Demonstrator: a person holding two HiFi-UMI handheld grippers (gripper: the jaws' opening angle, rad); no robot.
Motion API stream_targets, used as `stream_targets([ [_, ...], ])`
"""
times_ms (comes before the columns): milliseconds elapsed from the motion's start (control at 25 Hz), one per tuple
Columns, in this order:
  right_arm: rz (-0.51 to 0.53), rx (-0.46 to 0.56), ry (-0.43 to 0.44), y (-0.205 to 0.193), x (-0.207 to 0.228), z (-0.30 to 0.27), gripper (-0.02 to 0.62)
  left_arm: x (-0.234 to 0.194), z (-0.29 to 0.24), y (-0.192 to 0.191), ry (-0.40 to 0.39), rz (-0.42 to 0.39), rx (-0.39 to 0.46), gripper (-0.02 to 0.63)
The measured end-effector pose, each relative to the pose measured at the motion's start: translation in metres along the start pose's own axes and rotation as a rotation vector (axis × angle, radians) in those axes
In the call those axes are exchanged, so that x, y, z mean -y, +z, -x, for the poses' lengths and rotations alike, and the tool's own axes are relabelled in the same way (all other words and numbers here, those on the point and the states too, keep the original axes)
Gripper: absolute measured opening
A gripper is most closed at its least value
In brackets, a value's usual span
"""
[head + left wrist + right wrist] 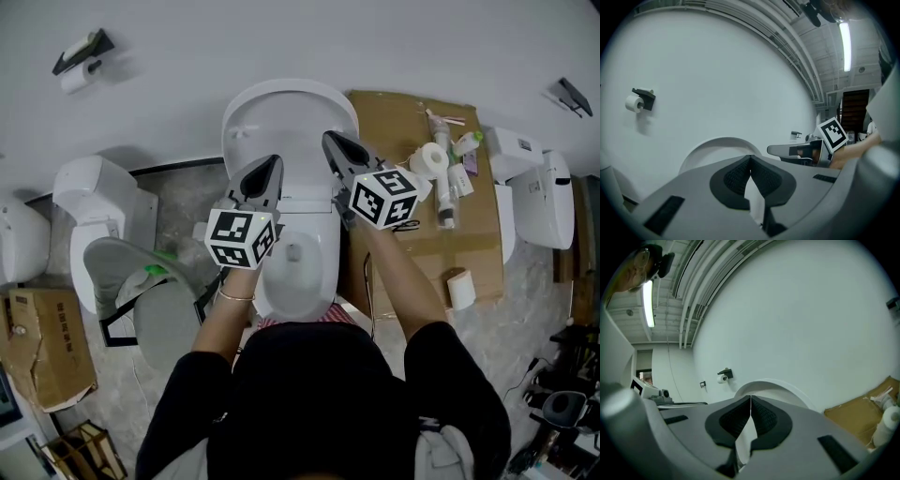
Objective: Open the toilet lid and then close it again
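Observation:
The white toilet lid [289, 117] stands raised against the back wall, above the open seat and bowl [298, 258]. My left gripper [274, 161] is shut with nothing between its fingers, its tip in front of the lid's lower left. My right gripper [328, 137] is also shut and empty, at the lid's right edge. I cannot tell whether either tip touches the lid. In the left gripper view the lid's rounded top [717, 144] rises behind the closed left gripper [750, 157], with the right gripper [797, 150] beside it. In the right gripper view the lid [776, 387] shows behind the closed right gripper [750, 397].
A flat cardboard box [403, 122] right of the toilet carries bottles and tissue rolls [441, 169]. Other white toilets stand at the left [94, 202] and right [539, 192]. A paper holder [80, 61] hangs on the wall. Another carton [42, 347] sits at the lower left.

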State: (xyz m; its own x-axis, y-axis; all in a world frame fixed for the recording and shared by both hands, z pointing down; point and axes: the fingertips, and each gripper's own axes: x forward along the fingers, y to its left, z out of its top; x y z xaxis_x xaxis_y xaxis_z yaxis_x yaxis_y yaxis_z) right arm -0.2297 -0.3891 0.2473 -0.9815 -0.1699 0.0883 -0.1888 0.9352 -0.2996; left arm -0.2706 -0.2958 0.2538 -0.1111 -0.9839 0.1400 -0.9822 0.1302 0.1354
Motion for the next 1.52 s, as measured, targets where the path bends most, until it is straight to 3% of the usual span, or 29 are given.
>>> stream_targets([
  [480, 0.015, 0.043, -0.031, 0.006, -0.027, 0.05, 0.02, 0.038, 0.012, 0.016, -0.082, -0.048, 0.031, 0.005],
  [760, 0.004, 0.068, -0.045, 0.011, -0.039, 0.069, 0.02, 0.049, 0.021, 0.018, -0.094, -0.087, 0.011, 0.004],
  [1520, -0.02, 0.061, -0.098, 0.007, -0.026, 0.082, 0.021, 0.051, 0.018, 0.024, -0.077, -0.062, 0.023, 0.005],
])
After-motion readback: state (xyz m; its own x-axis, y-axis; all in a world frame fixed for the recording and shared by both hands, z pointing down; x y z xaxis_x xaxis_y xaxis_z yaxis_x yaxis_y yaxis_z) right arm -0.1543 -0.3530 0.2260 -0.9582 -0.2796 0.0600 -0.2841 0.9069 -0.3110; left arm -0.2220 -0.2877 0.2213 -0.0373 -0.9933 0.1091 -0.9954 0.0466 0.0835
